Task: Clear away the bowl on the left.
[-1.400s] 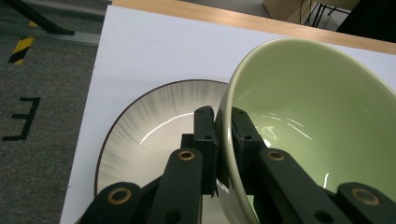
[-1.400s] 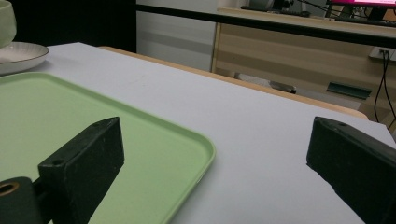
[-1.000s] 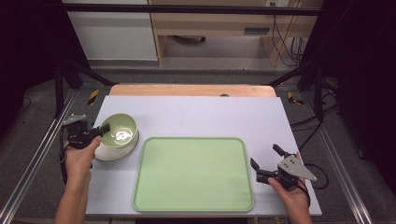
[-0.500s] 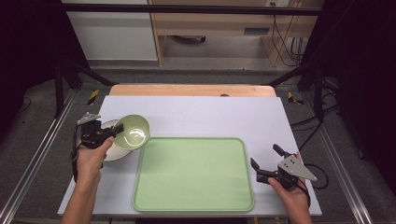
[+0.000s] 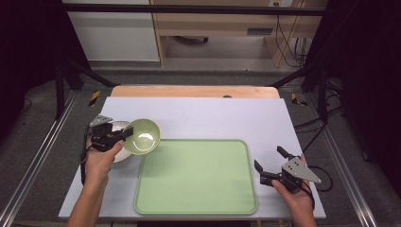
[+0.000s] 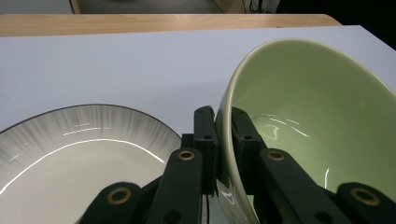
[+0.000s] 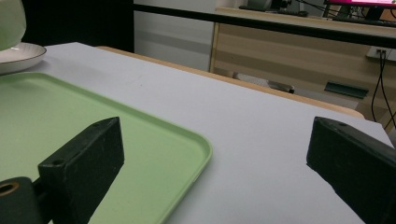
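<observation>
My left gripper (image 5: 122, 135) is shut on the rim of a pale green bowl (image 5: 142, 136), which hangs tilted above the table's left side. In the left gripper view the jaws pinch the green bowl's (image 6: 308, 126) wall, one inside and one outside. Beneath it sits a white plate with a dark rim (image 5: 119, 152), also the white plate (image 6: 70, 154) close below the jaws. A large green tray (image 5: 196, 176) lies in the middle of the table. My right gripper (image 5: 268, 163) stands open at the tray's right edge, its jaws (image 7: 215, 163) wide apart and empty.
The table has a light grey-white top (image 5: 213, 113) with a wooden strip (image 5: 189, 91) along the far edge. Black frame posts stand at both sides. In the right gripper view the tray's corner (image 7: 187, 144) lies between the jaws, with bare table to its right.
My left gripper has carried the green bowl up off the white plate and to the right, toward the tray. The right gripper has stayed put.
</observation>
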`<state>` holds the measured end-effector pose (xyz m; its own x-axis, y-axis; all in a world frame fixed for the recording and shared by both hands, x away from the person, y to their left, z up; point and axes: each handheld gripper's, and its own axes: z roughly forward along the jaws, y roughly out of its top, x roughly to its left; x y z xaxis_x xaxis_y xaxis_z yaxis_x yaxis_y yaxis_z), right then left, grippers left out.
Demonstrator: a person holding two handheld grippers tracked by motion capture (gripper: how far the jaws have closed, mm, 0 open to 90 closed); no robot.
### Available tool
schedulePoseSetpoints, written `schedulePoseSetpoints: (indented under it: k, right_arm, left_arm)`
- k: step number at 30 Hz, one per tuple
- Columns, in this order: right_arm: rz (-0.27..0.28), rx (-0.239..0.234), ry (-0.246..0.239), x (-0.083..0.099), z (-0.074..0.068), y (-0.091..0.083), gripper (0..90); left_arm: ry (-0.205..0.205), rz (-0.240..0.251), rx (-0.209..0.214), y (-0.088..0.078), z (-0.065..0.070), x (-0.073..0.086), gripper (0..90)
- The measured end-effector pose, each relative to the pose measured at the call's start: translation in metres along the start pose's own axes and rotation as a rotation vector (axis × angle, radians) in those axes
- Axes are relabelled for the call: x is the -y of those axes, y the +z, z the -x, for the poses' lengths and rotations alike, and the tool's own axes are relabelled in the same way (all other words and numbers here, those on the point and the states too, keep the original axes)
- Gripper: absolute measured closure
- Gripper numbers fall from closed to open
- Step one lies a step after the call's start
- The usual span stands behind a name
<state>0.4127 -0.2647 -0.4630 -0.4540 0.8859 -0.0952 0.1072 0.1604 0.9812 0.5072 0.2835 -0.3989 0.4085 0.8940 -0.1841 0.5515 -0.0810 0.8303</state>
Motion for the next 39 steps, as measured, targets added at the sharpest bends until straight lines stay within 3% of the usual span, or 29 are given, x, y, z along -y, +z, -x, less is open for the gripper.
schedulePoseSetpoints:
  k: [19, 39]
  right_arm:
    - [0.002, 0.000, 0.003, 0.000, 0.000, 0.000, 4.4]
    - [-0.003, -0.004, -0.001, 0.000, 0.000, 0.000, 4.4]
  left_arm:
    - [0.036, -0.021, 0.030, 0.008, 0.015, 0.001, 83.2]
    - [0.102, -0.075, 0.096, 0.028, 0.049, 0.008, 83.2]
